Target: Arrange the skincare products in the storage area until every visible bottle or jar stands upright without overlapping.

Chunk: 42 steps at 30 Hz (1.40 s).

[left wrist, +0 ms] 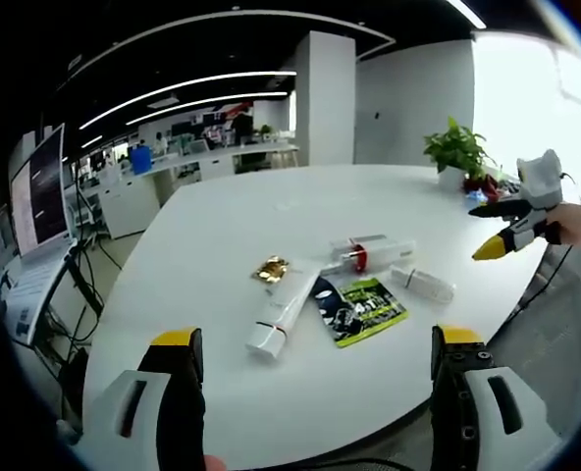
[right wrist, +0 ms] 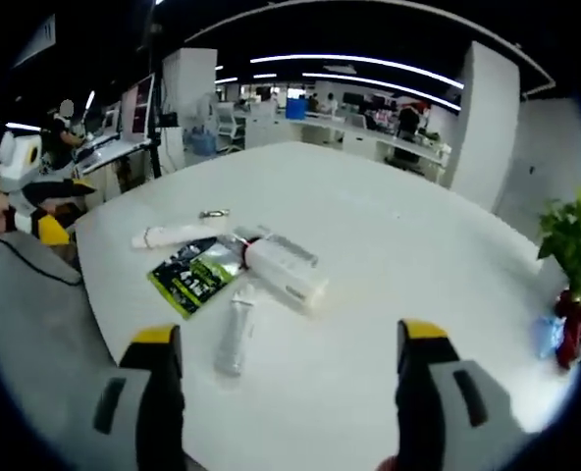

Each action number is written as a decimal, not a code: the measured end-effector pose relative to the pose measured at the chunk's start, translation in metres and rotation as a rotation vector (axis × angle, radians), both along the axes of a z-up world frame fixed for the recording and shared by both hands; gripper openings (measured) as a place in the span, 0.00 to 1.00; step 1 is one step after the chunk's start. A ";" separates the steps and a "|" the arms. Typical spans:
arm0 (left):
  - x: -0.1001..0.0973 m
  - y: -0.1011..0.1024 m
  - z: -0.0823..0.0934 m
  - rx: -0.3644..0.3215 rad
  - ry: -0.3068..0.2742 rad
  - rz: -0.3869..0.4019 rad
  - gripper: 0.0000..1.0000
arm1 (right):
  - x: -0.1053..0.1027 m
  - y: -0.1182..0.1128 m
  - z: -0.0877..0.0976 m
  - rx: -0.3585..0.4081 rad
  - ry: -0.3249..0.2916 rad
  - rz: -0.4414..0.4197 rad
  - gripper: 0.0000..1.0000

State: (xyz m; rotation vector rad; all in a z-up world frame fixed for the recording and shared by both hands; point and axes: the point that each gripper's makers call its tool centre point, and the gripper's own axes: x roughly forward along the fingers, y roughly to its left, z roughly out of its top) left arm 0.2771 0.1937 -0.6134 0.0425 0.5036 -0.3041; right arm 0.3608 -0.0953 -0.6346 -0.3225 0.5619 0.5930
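Note:
Several skincare items lie flat on the white table (left wrist: 222, 226). A white tube (left wrist: 281, 314) lies beside a small gold packet (left wrist: 270, 269). Right of them are a green-and-black sachet (left wrist: 359, 309), a clear box with a red cap inside (left wrist: 369, 253), and a small white bottle (left wrist: 423, 285) on its side. My left gripper (left wrist: 317, 338) hangs open at the table's near edge, short of the tube. The right gripper view has the bottle (right wrist: 234, 339) nearest, then the box (right wrist: 286, 270), sachet (right wrist: 197, 275) and tube (right wrist: 178, 235). My right gripper (right wrist: 290, 336) is open and holds nothing.
A potted plant (left wrist: 457, 152) stands at the far side of the table, with small red things at its foot. My right gripper (left wrist: 511, 231) shows off the table's right edge, held by a hand. A monitor (left wrist: 40, 186) and desks stand to the left.

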 end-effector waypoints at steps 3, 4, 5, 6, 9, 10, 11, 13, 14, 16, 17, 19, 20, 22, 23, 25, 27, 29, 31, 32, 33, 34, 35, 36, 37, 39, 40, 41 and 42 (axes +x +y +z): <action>0.000 0.000 -0.001 0.001 0.004 -0.003 0.95 | 0.008 0.002 -0.003 -0.026 0.006 0.029 0.86; 0.000 0.000 -0.001 0.000 0.006 -0.003 0.95 | 0.011 0.003 -0.003 -0.033 0.003 0.040 0.84; 0.000 0.001 -0.001 0.000 0.007 -0.004 0.95 | 0.014 0.004 -0.004 -0.043 0.007 0.051 0.83; -0.001 0.001 -0.002 -0.001 0.009 -0.003 0.95 | 0.016 0.005 -0.004 -0.050 0.008 0.060 0.80; -0.001 0.002 -0.002 -0.005 0.011 -0.001 0.94 | 0.026 0.010 -0.007 -0.073 0.015 0.103 0.75; -0.001 0.003 -0.002 -0.006 0.012 0.001 0.94 | 0.028 0.012 -0.007 -0.081 0.018 0.118 0.73; -0.001 0.003 -0.002 -0.006 0.011 0.001 0.95 | 0.031 0.014 -0.007 -0.089 0.016 0.135 0.72; -0.001 0.004 -0.002 -0.007 0.009 0.002 0.95 | 0.036 0.019 -0.007 -0.114 0.018 0.177 0.68; -0.001 0.004 -0.002 -0.006 0.011 0.003 0.94 | 0.039 0.021 -0.008 -0.121 0.022 0.190 0.66; -0.001 0.005 -0.002 -0.005 0.012 0.003 0.94 | 0.045 0.027 -0.008 -0.129 0.026 0.225 0.60; -0.001 0.005 -0.002 -0.004 0.012 0.003 0.94 | 0.048 0.030 -0.008 -0.131 0.024 0.236 0.57; -0.001 0.005 -0.002 -0.001 0.013 0.003 0.94 | 0.054 0.034 -0.009 -0.148 0.031 0.261 0.53; -0.001 0.006 -0.002 0.001 0.014 0.004 0.94 | 0.057 0.037 -0.011 -0.153 0.039 0.276 0.52; -0.001 0.006 -0.002 0.001 0.014 0.006 0.94 | 0.062 0.043 -0.011 -0.154 0.037 0.303 0.50; -0.001 0.007 -0.002 0.002 0.015 0.006 0.94 | 0.063 0.046 -0.012 -0.159 0.040 0.312 0.49; -0.001 0.007 -0.002 0.002 0.016 0.007 0.94 | 0.067 0.050 -0.016 -0.169 0.052 0.338 0.47; 0.000 0.008 -0.002 0.003 0.017 0.010 0.94 | 0.070 0.055 -0.020 -0.183 0.052 0.365 0.45; 0.000 0.009 -0.002 0.003 0.019 0.013 0.94 | 0.072 0.061 -0.024 -0.199 0.061 0.400 0.46; 0.001 0.009 -0.002 0.002 0.021 0.015 0.94 | 0.075 0.067 -0.027 -0.210 0.069 0.433 0.46; 0.001 0.009 -0.002 0.002 0.022 0.016 0.94 | 0.076 0.070 -0.028 -0.214 0.068 0.446 0.45; 0.001 0.009 -0.002 0.001 0.022 0.017 0.94 | 0.079 0.073 -0.028 -0.225 0.068 0.462 0.44; 0.001 0.010 -0.003 0.001 0.024 0.020 0.94 | 0.080 0.075 -0.029 -0.232 0.070 0.476 0.44; 0.002 0.010 -0.003 0.000 0.024 0.021 0.94 | 0.082 0.078 -0.030 -0.235 0.071 0.490 0.43; 0.002 0.010 -0.003 0.000 0.025 0.023 0.94 | 0.084 0.080 -0.031 -0.237 0.072 0.498 0.43; 0.002 0.011 -0.003 -0.001 0.025 0.024 0.94 | 0.085 0.082 -0.032 -0.240 0.076 0.507 0.43; 0.003 0.012 -0.002 -0.003 0.025 0.029 0.94 | 0.087 0.089 -0.035 -0.250 0.087 0.544 0.40; 0.004 0.012 -0.002 -0.004 0.026 0.031 0.94 | 0.089 0.093 -0.037 -0.257 0.090 0.564 0.39; 0.004 0.012 -0.002 -0.005 0.026 0.033 0.94 | 0.090 0.095 -0.038 -0.260 0.094 0.572 0.37; 0.004 0.013 -0.002 -0.005 0.026 0.035 0.94 | 0.089 0.099 -0.041 -0.257 0.108 0.592 0.35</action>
